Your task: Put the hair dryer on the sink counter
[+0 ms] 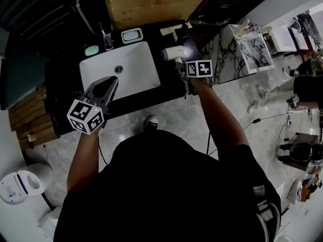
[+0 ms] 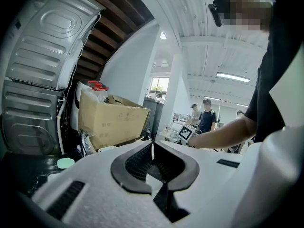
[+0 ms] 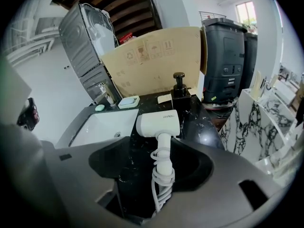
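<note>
The white hair dryer [image 1: 172,53] lies on the black sink counter [image 1: 65,74], just right of the white basin [image 1: 136,67]. Its cord is wrapped round the handle. My right gripper [image 1: 180,69] is open at the counter's front edge. In the right gripper view the hair dryer [image 3: 158,125] points its handle toward me, lying between the spread jaws of my right gripper [image 3: 154,163]; no pad presses on it. My left gripper [image 1: 113,79] hovers over the front left of the basin. The left gripper [image 2: 152,148] is shut with nothing in it.
A big cardboard box [image 1: 151,4] stands behind the basin. A black pump bottle [image 3: 179,96], a soap dish [image 3: 128,101], a green soap [image 1: 92,50] and the faucet [image 1: 107,39] line the counter's back. A marble-patterned surface [image 1: 252,49] adjoins on the right. People [image 2: 206,115] stand far off.
</note>
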Motion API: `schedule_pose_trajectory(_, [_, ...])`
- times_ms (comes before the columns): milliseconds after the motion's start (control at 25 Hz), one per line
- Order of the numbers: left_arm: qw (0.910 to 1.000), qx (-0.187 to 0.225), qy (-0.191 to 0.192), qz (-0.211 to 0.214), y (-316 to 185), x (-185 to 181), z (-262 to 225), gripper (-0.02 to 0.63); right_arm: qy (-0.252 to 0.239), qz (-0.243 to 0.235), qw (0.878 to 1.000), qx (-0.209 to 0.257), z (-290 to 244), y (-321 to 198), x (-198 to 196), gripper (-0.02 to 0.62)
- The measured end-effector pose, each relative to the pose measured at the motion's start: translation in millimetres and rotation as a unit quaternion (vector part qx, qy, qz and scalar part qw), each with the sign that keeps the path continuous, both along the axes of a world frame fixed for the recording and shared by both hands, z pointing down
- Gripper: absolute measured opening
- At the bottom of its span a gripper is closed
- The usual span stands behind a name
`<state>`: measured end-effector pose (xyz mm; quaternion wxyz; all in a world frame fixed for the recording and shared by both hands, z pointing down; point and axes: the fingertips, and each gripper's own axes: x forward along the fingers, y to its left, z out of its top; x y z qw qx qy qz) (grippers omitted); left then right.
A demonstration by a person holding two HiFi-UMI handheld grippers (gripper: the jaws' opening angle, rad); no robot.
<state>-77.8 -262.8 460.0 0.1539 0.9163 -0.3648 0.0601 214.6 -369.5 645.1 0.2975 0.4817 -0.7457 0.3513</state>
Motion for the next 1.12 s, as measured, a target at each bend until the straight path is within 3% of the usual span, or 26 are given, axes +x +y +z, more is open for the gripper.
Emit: schedule_pose_trajectory(1120, [0.9996, 0.011, 0.005, 0.025, 49.8, -36.0, -12.5, 0.023, 0.000, -0.061, 0.988, 0.140, -119.8, 63.5, -81.8, 0.233])
